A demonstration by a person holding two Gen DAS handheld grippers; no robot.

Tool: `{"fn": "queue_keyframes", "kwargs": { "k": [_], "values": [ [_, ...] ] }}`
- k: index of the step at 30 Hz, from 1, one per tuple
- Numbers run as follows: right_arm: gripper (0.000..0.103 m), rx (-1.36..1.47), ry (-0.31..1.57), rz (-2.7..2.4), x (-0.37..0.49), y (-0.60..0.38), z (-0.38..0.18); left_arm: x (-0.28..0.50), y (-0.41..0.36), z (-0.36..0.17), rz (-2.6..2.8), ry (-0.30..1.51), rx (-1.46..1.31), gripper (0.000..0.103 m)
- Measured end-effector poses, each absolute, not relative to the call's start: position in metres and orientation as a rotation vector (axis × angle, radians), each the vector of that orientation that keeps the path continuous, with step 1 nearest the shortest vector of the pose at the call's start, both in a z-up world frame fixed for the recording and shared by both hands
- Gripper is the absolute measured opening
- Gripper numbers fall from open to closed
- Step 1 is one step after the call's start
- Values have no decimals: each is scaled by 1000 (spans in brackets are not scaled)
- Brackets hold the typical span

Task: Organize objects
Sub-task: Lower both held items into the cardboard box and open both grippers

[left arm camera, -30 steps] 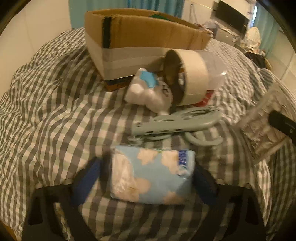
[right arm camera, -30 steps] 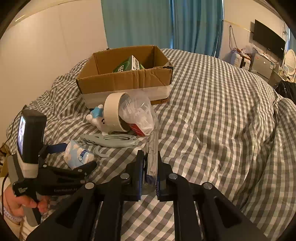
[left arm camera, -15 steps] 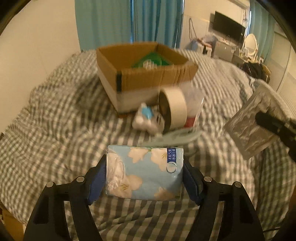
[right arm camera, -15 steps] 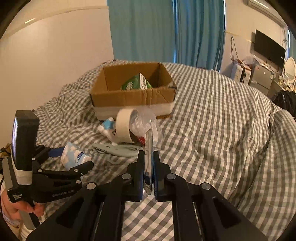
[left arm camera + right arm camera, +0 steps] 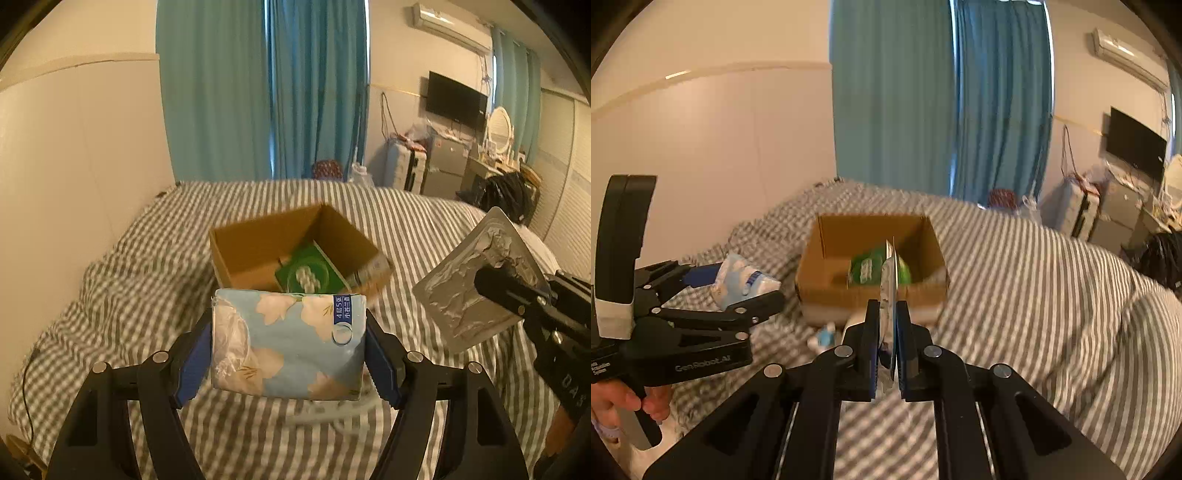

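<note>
- While both grippers hang above the checked bed, the cardboard box sits open on it, a green packet inside.
- Left gripper is clamped on a blue flowered tissue pack, held just in front of the box.
- Right gripper is pinched together on a thin silver blister pack, right of the box.
- A small white-and-blue toy lies against the box's near wall.

box opening: cardboard box is standing open on top
inside box: green packet is taking the right-hand part, left floor is lying bare
bed: checked bedspread is lying bare right of the box
</note>
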State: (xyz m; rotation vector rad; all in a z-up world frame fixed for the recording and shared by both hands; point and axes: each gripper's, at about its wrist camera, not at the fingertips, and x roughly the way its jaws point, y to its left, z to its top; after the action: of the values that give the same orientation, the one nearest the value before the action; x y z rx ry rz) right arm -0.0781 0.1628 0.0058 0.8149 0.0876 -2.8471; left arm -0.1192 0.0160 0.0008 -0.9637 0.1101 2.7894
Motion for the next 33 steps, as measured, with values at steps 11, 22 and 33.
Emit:
{"fn": "queue_keyframes", "kwargs": {
  "k": [11,22,33],
  "values": [
    [7,733,68,-2830,-169,164,27,-199,31,-4,2811,134,-979,76],
    [7,821,3,-2791,-261,171,-3,-256,32,-38,2786,158,-1046,76],
    [7,917,-12,-2734,-292,162,-43,-272,26,-72,2722,154,-1135,76]
  ]
}}
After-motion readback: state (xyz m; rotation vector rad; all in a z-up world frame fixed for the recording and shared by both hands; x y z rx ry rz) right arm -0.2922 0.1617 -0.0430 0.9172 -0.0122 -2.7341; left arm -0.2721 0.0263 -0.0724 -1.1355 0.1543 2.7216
